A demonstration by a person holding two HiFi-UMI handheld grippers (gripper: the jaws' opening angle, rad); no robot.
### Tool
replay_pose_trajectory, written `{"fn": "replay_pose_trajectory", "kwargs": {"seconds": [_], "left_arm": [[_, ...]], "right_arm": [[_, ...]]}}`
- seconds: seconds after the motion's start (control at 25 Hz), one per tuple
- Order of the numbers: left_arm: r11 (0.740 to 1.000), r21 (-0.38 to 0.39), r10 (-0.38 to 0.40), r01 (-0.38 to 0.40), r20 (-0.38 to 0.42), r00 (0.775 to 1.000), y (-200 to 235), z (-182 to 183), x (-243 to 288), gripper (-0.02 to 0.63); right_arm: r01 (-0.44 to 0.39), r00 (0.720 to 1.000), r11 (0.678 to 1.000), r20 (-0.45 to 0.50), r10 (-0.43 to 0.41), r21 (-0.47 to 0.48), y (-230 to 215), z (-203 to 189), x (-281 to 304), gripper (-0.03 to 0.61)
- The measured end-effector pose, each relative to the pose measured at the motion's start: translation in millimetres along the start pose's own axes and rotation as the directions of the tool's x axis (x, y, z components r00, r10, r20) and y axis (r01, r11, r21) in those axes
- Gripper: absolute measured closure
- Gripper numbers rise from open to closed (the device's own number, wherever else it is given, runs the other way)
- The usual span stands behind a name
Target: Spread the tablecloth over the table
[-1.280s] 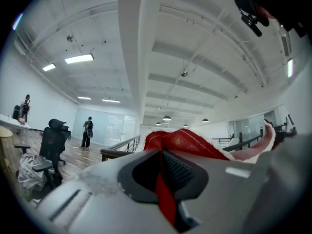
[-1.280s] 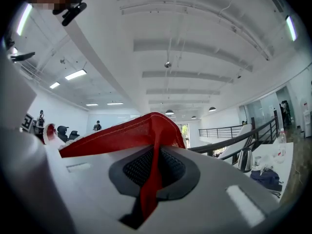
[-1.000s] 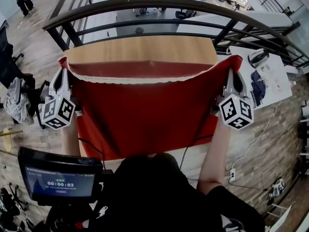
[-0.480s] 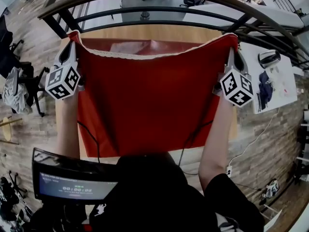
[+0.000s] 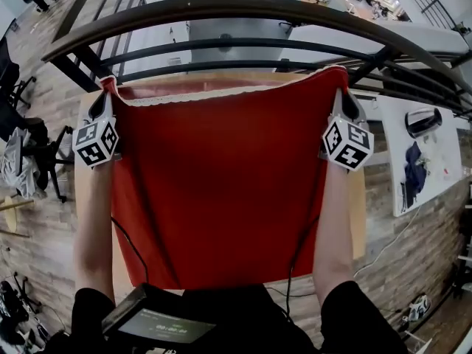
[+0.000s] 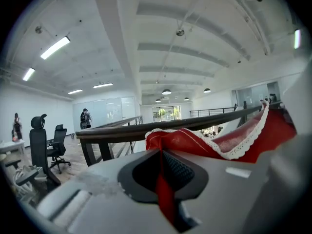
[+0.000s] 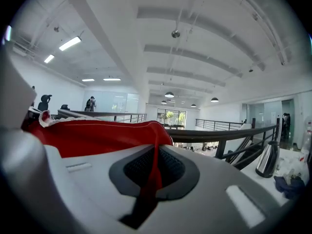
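Both tongs were clenched here: the left gripper (image 5: 105,93) pinched the cloth's (image 5: 221,190) far corner at 10 o'clock, and the right gripper (image 5: 341,87) pinched the other far corner at 2 o'clock. Red fabric was nipped tight between each pair of jaws. The cloth was stretched flat between them, with its lace hem up at 12 o'clock near the railing (image 5: 243,6) and its near edge down at 6 o'clock by the person. It covered most of the table (image 5: 359,212). A bare wood strip showed at 3 o'clock and a narrower one at 9 o'clock. Whether the far hem rested on the top or hung just above it, I couldn't tell. By my reckoning the job was well along, the cloth opened out, over the top and roughly squared. Left to do, I'd judge: lower the far corners onto the wood, let go, and perhaps even up the sides, since the right looked barer than the left
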State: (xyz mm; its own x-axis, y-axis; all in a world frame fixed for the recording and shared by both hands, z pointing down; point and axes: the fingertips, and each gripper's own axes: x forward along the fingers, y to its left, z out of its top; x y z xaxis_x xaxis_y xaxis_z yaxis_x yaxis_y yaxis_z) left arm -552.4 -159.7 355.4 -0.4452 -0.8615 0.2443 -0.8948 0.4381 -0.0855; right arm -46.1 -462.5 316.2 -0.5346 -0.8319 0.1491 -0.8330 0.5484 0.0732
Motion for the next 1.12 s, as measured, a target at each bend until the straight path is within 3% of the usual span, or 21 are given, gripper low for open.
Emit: {"fn": "replay_pose_trajectory", "kwargs": {"seconds": [0.24,0.44,0.72,0.84,0.92,1.12], "left_arm": [[0.997,0.081,0.021,-0.015,-0.076,0.997,8,-28,86,0.597],[0.991,0.131,0.047,-0.035,-0.094,0.994,20,-24,147,0.597],[0.988,0.128,0.1,-0.09,-0.072,0.992,32,1,209,0.597],[0.989,0.133,0.08,-0.067,-0.096,0.992,33,-8,230,0.597],[0.983,0.178,0.059,-0.037,-0.122,0.991,36,-15,242,0.595],[0.968,0.249,0.047,0.007,-0.21,0.976,38,-42,257,0.583]], "right_arm": [[-0.008,0.998,0.995,-0.065,0.002,-0.097,11,-41,102,0.565],[-0.039,0.996,0.982,-0.085,0.023,-0.186,20,-40,171,0.565],[-0.069,0.994,0.99,-0.096,0.058,-0.124,24,-24,249,0.565],[-0.085,0.989,0.981,-0.131,0.062,-0.177,29,-40,272,0.565],[-0.096,0.987,0.978,-0.144,0.069,-0.187,33,-48,285,0.565],[-0.145,0.977,0.976,-0.179,0.115,-0.161,38,-76,301,0.563]]}}
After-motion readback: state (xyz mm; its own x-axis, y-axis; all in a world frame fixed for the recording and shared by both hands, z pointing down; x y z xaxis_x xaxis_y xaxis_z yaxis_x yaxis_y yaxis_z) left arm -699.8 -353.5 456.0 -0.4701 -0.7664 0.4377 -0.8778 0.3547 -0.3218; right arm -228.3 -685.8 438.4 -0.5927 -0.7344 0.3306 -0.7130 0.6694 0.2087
